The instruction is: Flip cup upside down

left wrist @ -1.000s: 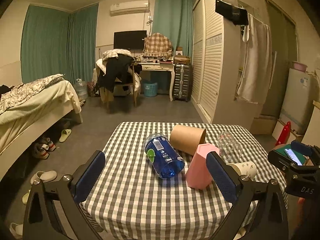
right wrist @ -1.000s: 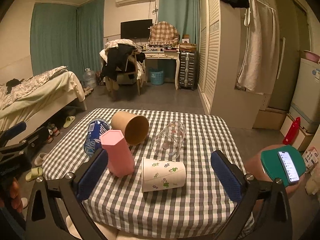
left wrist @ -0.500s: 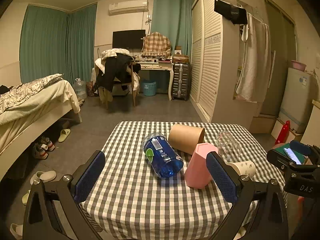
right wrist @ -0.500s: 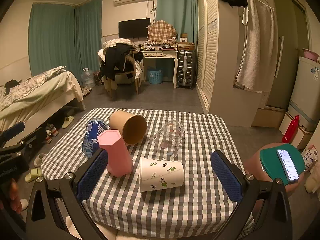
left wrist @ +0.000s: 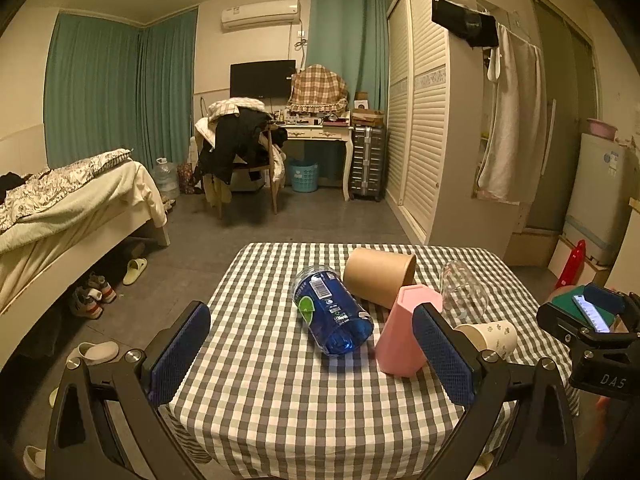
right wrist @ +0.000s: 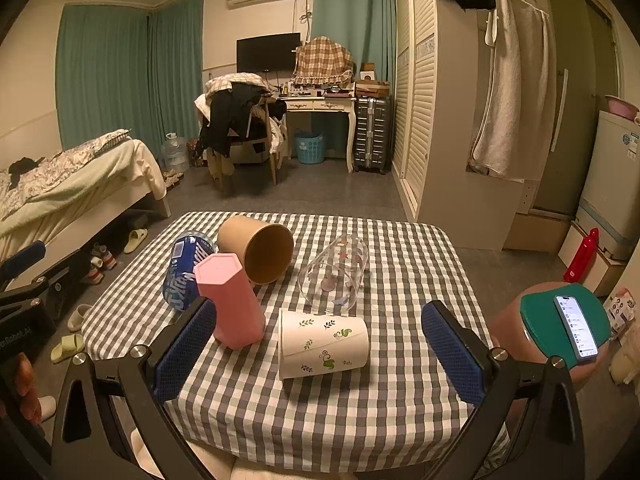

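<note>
Several cups lie on a checked tablecloth (right wrist: 400, 400). A white paper cup with leaf prints (right wrist: 322, 348) lies on its side, straight ahead of my right gripper (right wrist: 318, 354), which is open and empty. Behind it lie a clear glass cup (right wrist: 334, 276) and a brown paper cup (right wrist: 256, 248). A pink hexagonal cup (right wrist: 230, 300) stands upside down, and a blue cup (right wrist: 184, 274) lies at the left. My left gripper (left wrist: 310, 356) is open and empty, in front of the blue cup (left wrist: 332, 314) and the pink cup (left wrist: 404, 332).
A stool with a green pad and a phone (right wrist: 568, 324) stands right of the table. A bed (right wrist: 72, 192) is at the left, slippers (right wrist: 68, 348) on the floor, a wardrobe (right wrist: 440, 100) at the right, a chair and desk at the back.
Both grippers have drifted slightly; the table sits a little higher in the right wrist view. No cup has moved.
</note>
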Tool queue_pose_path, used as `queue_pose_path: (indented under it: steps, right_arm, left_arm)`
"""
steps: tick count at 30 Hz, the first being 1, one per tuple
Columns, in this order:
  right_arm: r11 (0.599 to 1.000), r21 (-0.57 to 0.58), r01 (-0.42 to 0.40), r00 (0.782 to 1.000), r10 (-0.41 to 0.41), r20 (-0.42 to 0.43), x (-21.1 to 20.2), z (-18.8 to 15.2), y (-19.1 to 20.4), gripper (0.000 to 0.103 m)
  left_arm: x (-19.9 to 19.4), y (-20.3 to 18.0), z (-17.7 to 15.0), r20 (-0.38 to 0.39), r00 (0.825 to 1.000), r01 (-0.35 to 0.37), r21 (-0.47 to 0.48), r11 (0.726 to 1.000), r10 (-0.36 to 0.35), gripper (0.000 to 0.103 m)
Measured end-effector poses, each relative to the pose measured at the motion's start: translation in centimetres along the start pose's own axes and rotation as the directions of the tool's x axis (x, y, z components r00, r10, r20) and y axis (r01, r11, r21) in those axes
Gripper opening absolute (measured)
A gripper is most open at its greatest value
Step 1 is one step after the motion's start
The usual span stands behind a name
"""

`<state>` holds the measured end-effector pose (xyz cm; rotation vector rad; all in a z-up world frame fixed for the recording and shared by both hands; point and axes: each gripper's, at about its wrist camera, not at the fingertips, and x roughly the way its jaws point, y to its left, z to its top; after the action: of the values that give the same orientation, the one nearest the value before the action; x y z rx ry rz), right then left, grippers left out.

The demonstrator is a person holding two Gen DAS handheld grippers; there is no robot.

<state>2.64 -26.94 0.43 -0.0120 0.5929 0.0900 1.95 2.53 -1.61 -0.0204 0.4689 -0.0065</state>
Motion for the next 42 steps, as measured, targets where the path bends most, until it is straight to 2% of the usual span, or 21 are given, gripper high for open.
queue_pose_path:
  steps: [42]
  right_arm:
    - [1.000,0.004,-0.003,1.000,0.003,-0.020,0.44,-0.47,0.45,0.103]
  left_arm:
    - [-0.18,-0.13,-0.17,-0.002,1.000,0.002,-0.001,1.000,-0.002,0.103]
